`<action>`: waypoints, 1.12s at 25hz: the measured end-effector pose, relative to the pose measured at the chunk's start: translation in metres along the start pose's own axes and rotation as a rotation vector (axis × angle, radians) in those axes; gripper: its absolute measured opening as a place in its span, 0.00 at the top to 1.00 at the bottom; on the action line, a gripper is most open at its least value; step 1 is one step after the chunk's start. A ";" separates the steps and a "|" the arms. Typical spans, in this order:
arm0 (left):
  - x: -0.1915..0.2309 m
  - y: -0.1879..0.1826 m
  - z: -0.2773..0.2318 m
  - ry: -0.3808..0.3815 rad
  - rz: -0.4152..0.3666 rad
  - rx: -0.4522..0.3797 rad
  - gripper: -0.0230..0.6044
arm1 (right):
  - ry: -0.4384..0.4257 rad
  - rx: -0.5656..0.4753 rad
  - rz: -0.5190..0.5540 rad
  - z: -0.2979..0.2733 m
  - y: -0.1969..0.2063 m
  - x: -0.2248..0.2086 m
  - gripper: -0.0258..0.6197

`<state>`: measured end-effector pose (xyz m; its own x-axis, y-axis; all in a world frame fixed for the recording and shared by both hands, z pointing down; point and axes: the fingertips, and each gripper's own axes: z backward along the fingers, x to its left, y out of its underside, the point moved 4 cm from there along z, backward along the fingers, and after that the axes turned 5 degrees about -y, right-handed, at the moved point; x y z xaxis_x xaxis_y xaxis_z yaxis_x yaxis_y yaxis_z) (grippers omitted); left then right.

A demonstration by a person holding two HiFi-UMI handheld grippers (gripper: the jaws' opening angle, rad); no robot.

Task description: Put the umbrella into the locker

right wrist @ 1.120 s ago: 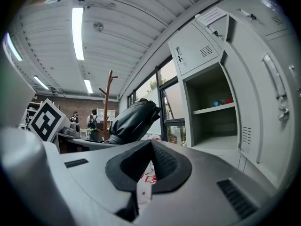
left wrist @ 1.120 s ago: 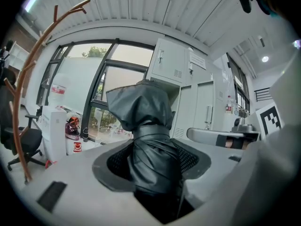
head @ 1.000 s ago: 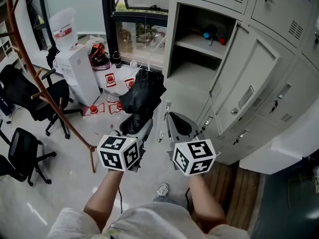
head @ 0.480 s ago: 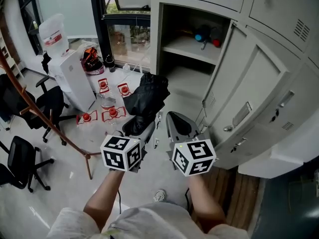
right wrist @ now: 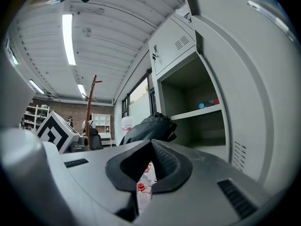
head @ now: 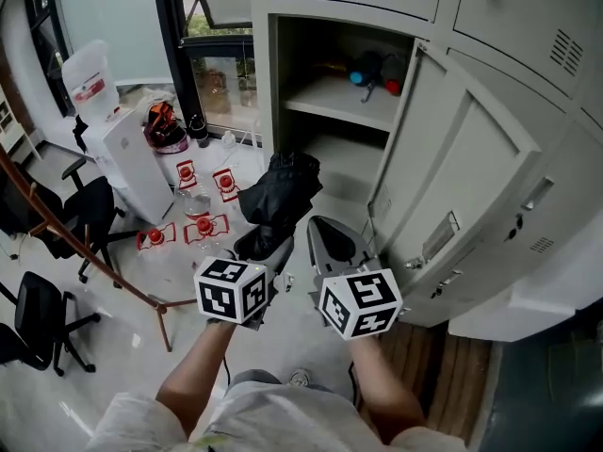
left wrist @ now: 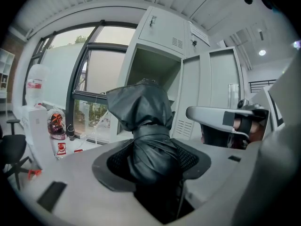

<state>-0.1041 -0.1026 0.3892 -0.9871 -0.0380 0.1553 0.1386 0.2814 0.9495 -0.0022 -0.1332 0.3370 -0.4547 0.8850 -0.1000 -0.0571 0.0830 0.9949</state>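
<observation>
**Umbrella clamped in your left claw, in front of the open locker**

At your far left, black office chairs [head: 38, 318] stand on the pale floor, and the slanted wooden pole of a coat stand [head: 71, 238] crosses in front of them. Behind the pole is a white water dispenser [head: 127, 158] with a bottle on top. A few small bottles with red labels [head: 203, 224] lie on the floor beside it.

Your left gripper [head: 262, 245] comes next. In the left gripper view its jaws [left wrist: 153, 166] are clamped on the lower part of the folded black umbrella [left wrist: 141, 112], and the dark pads press it from both sides. The umbrella [head: 278, 191] stands up out of the claw, with its bunched fabric top pointing toward the locker. In the right gripper view the umbrella [right wrist: 148, 128] sits left of the opening, outside the compartment.

Your right gripper [head: 332, 238] is just beside the left one, level with it. Its own view shows the jaws [right wrist: 146, 166] brought together at the tips, with nothing between them. Only the floor and its bottles show through the thin slit lower down.

Further right stands the grey locker [head: 262, 83]. One tall compartment is open, and its shelf [head: 339, 106] carries some blue and red items [head: 367, 73] at the back. The space under the shelf is bare. The door [head: 452, 177] is swung out to your right.
</observation>
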 end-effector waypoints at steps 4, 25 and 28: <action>-0.001 -0.002 -0.015 0.016 -0.016 0.015 0.58 | 0.016 -0.005 -0.001 -0.002 0.000 -0.010 0.96; 0.015 -0.030 -0.141 0.245 -0.146 0.143 0.58 | 0.265 -0.023 0.042 -0.054 -0.010 -0.081 0.96; 0.014 -0.038 -0.159 0.278 -0.181 0.157 0.58 | 0.307 -0.030 0.043 -0.056 -0.013 -0.092 0.96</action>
<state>-0.1104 -0.2668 0.3987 -0.9320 -0.3543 0.0770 -0.0721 0.3893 0.9183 -0.0096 -0.2416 0.3328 -0.7040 0.7076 -0.0611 -0.0556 0.0308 0.9980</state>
